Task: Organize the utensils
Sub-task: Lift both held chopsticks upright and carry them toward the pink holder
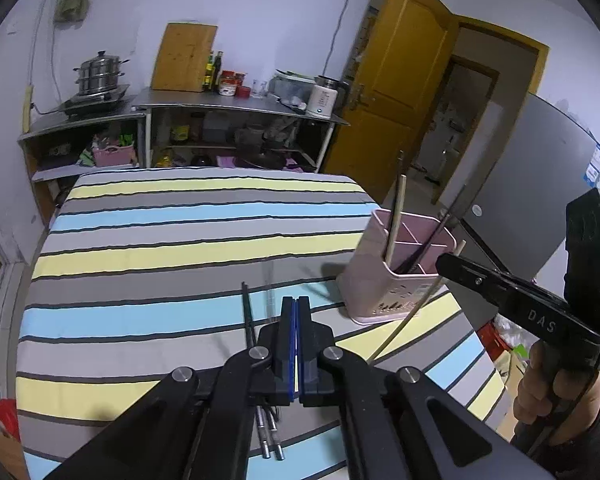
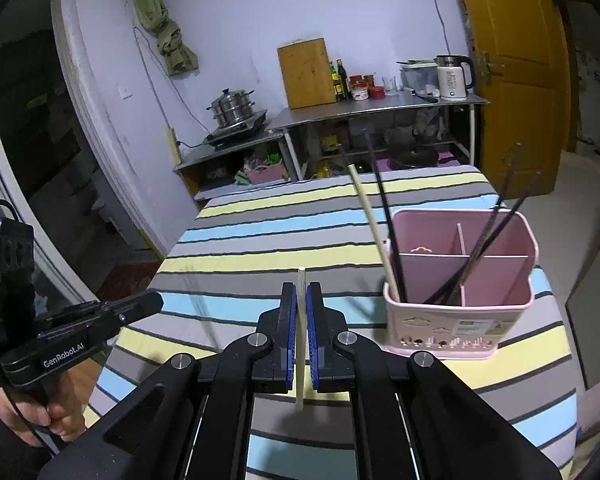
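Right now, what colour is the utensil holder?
Pale pink utensil holder; right wrist view shows it best.

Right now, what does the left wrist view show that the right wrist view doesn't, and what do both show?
Only the left wrist view shows the dark chopsticks lying on the striped tablecloth beneath the left gripper, whose fingers are shut on nothing visible.

Only the right wrist view shows the holder's dividers from above and the right gripper shut on a pale wooden chopstick, close up.

Both show the pink utensil holder with one pale chopstick and dark ones standing inside, plus the kitchen shelves.
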`<act>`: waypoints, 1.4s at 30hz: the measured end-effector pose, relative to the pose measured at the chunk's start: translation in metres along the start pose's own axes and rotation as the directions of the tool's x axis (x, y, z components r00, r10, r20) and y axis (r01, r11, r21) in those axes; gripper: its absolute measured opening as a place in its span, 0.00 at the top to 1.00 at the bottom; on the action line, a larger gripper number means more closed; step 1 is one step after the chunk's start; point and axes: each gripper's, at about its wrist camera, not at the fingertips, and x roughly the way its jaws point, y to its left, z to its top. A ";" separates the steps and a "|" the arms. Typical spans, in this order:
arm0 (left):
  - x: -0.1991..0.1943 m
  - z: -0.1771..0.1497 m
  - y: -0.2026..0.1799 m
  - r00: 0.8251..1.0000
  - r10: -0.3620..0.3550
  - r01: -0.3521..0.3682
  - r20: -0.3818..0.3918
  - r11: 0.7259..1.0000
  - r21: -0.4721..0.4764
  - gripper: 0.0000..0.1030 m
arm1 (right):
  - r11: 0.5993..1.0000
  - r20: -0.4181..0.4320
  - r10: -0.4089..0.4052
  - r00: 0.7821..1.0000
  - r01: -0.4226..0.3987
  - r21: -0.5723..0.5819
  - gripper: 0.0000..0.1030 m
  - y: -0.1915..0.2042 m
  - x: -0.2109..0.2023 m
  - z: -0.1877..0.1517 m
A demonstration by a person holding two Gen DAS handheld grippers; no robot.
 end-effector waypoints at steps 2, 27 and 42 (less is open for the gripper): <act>0.003 -0.001 -0.002 1.000 -0.004 0.004 -0.003 1.000 0.006 1.00 | 1.000 0.000 -0.003 1.000 0.003 0.008 0.95 -0.004 -0.001 -0.001; 0.161 -0.012 0.004 0.968 -0.066 0.031 -0.240 0.989 -0.147 0.80 | 0.996 0.023 -0.053 0.998 0.051 0.067 0.95 -0.055 -0.023 -0.005; 0.245 -0.016 -0.011 0.944 0.067 -0.108 -0.322 0.988 -0.111 0.80 | 0.989 0.022 -0.081 0.997 0.077 0.127 0.95 -0.094 -0.026 -0.010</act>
